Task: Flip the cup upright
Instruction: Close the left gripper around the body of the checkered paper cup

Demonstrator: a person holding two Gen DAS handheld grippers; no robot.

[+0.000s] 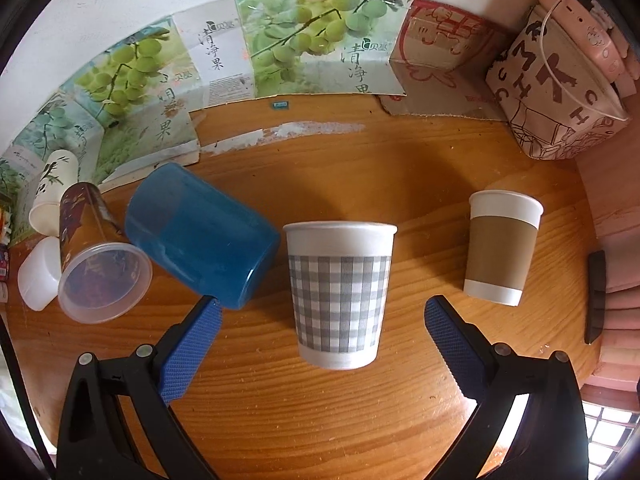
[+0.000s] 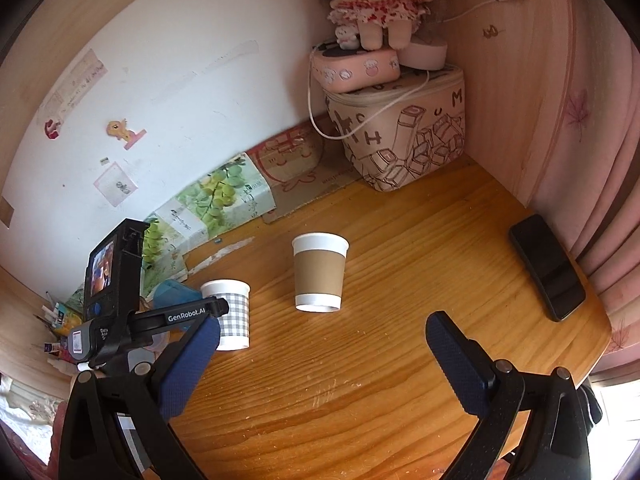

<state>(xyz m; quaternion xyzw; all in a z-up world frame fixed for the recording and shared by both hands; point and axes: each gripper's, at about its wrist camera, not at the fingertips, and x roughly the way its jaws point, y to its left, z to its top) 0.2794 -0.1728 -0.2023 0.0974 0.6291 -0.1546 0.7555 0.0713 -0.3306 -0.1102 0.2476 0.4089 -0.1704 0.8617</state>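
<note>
Both your grippers are spread wide right now, nothing pinched in either one. Your left gripper (image 1: 322, 320) has its blue pads on either side of the checkered cup (image 1: 340, 294), but with a clear gap on both sides, so no contact. That cup stands on the wooden table (image 1: 320, 420) with its wide rim at the top in your left wrist view, narrow base down on the wood.

Your right gripper (image 2: 322, 336) hangs over bare wood, closer to you than the brown-sleeved cup (image 2: 319, 273), and touching nothing. In the right wrist view you can see the left gripper's body with its little screen (image 2: 102, 270) over at the left, right by the checkered cup (image 2: 231, 314).

The brown-sleeved cup stands apart from the checkered one, to its right, also wide end up.

Left of the checkered cup you've got a blue plastic cup (image 1: 200, 236) lying on its side, then a clear cup (image 1: 98, 264) with a printed liner also tipped over, mouth toward you, and a white cup with a bamboo print (image 1: 54, 192) behind it. A black phone (image 2: 547, 266) lies near the table's right edge, and a printed bag (image 2: 400, 140) sits in the back corner
</note>
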